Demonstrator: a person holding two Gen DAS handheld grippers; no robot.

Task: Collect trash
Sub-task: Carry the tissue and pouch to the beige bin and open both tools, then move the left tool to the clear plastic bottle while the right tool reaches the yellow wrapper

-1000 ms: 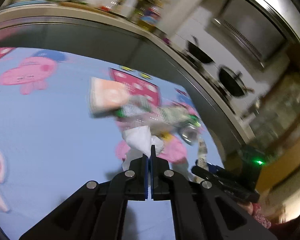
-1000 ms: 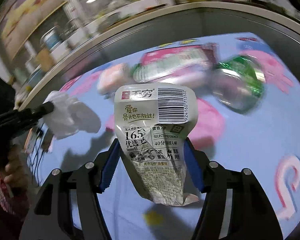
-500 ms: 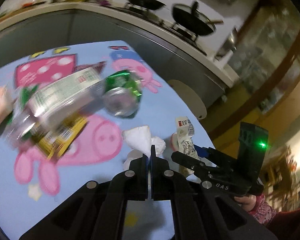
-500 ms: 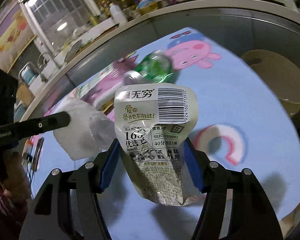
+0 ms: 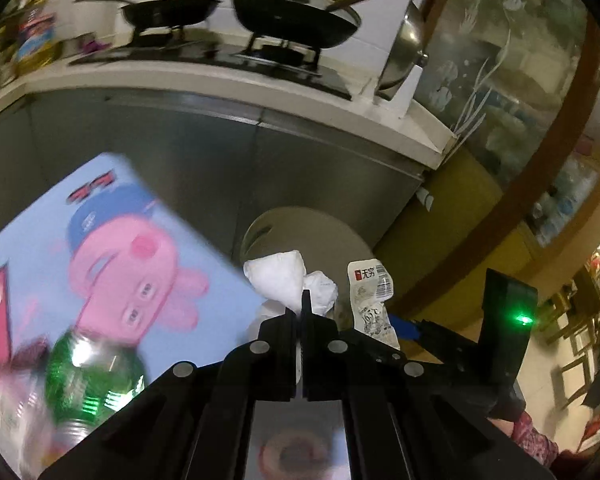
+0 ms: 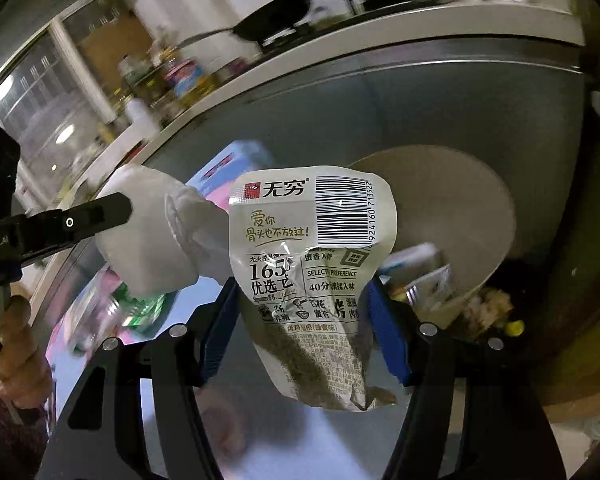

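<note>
1. Swung away from the blue cartoon mat [image 5: 112,240]: now only at left of frame in the left wrist view.
2. Round bin [image 5: 300,236] risen to centre frame, right behind the crumpled tissue [image 5: 288,280].
3. Green can [image 5: 92,376] shifted to lower left.
4. Bin [image 6: 452,216] now behind the snack wrapper [image 6: 312,272] in the right wrist view.

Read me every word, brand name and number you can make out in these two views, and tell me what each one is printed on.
All on the snack packet in the right gripper:
"无穷", brand, top left.
"爱你 骨头也不放过!", slogan.
"924160 713522", beside the barcode; may be incomplete.
"165", partly creased.
"优选".
"SELECT PREFERENCE".
"40分", rest unclear.
Small print lower down: too small to read.
Lettering on the left gripper's body: cut off, unreadable.
Red marks on the cartoon tablecloth: blurred.
</note>
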